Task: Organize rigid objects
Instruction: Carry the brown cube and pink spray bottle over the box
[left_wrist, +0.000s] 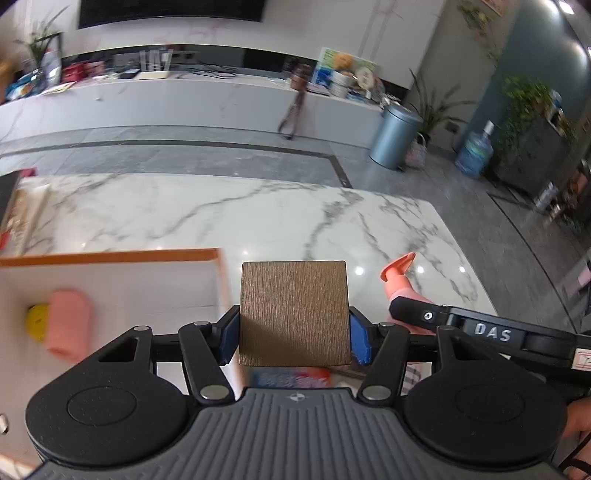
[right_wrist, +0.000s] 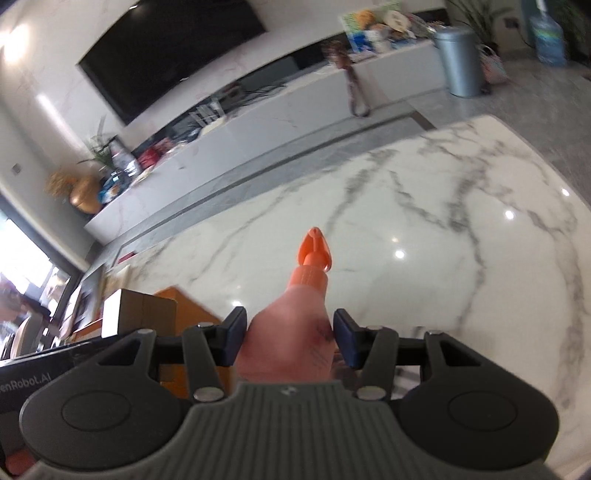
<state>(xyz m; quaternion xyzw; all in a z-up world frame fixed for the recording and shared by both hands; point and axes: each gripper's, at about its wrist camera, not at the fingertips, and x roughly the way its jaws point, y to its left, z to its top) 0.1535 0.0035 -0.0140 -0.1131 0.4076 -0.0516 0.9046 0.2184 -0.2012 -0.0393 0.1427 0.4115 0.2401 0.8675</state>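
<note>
My left gripper (left_wrist: 294, 334) is shut on a brown textured box (left_wrist: 293, 312) and holds it above the marble table, just right of the orange-rimmed white storage box (left_wrist: 110, 256). Inside that storage box lie a pink cylinder (left_wrist: 68, 323) and a yellow object (left_wrist: 37, 321). My right gripper (right_wrist: 290, 338) is closed around a pink pump bottle (right_wrist: 291, 332) with an orange nozzle (right_wrist: 316, 245); the right pad stands a little off the bottle. The bottle also shows in the left wrist view (left_wrist: 400, 280), with the right gripper's arm (left_wrist: 480, 328) across it. The brown box shows in the right wrist view (right_wrist: 140, 317).
The white marble table (left_wrist: 258, 218) stretches ahead of both grippers. Books or boxes (left_wrist: 14, 206) lie at its far left edge. Beyond are grey floor, a long TV bench, a metal bin (left_wrist: 395, 136) and a water jug (left_wrist: 474, 151).
</note>
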